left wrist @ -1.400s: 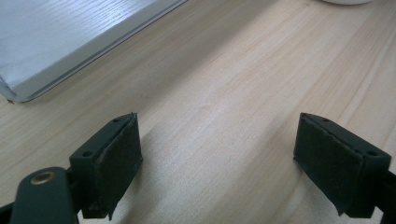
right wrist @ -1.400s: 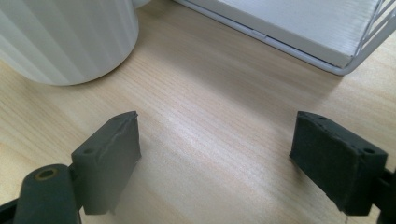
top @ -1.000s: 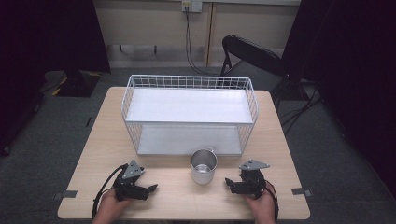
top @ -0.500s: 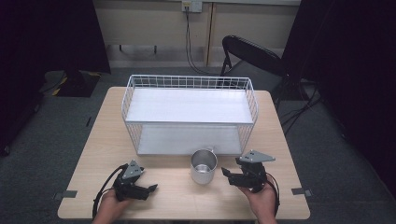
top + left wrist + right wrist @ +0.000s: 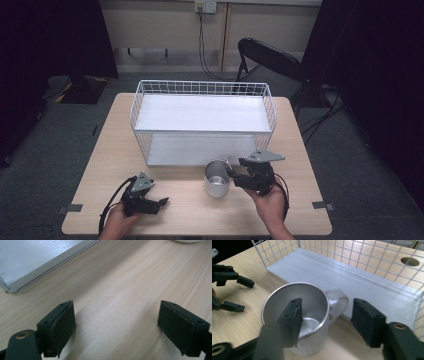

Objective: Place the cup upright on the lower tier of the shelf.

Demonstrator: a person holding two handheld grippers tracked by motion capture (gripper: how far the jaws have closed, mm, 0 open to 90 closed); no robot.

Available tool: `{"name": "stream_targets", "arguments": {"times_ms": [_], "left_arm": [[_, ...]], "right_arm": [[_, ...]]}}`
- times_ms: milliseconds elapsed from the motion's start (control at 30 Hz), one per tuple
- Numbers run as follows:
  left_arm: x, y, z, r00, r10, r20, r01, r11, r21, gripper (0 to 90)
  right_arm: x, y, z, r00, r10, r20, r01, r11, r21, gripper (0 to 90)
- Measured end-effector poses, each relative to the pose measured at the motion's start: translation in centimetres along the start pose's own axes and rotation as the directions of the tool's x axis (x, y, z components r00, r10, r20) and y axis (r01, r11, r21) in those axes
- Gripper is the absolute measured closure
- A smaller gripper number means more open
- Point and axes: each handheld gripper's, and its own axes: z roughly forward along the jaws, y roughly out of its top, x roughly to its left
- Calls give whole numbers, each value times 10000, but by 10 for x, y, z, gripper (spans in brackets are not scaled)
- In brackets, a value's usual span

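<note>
The steel mug stands on the table just before the wire rack, and the right gripper straddles its handle-side wall, jaws apart, apparently to grip it, while the left gripper idles, jaws apart.

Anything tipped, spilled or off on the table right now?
Nothing stands out. The metal mug stands upright and empty in front of the wire basket, which sits square on the table. No spill or damage visible.
</note>
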Motion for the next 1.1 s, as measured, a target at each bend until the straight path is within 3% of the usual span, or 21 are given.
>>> {"name": "stream_targets", "arguments": {"times_ms": [200,267,500,633,933,1100], "left_arm": [[0,0,0,10000,-45,3,45,10000,-1,140],[-1,0,0,10000,-45,-8,45,10000,12,140],[-1,0,0,10000,-54,-7,54,10000,9,139],[-1,0,0,10000,-51,-4,51,10000,14,139],[-1,0,0,10000,-51,-3,51,10000,13,139],[-1,0,0,10000,-54,-1,54,10000,10,138]], "right_arm": [[4,2,14,10000,-39,-12,40,9992,396,487],[6,1,20,9994,-302,144,291,9970,715,502],[2,-3,29,10000,-62,38,57,9931,1168,618],[2,-4,31,10000,67,-4,-66,9935,1137,660],[6,-4,44,9992,-358,148,329,9864,1610,807],[4,-7,44,9998,-208,-16,208,9912,1305,815]]}}
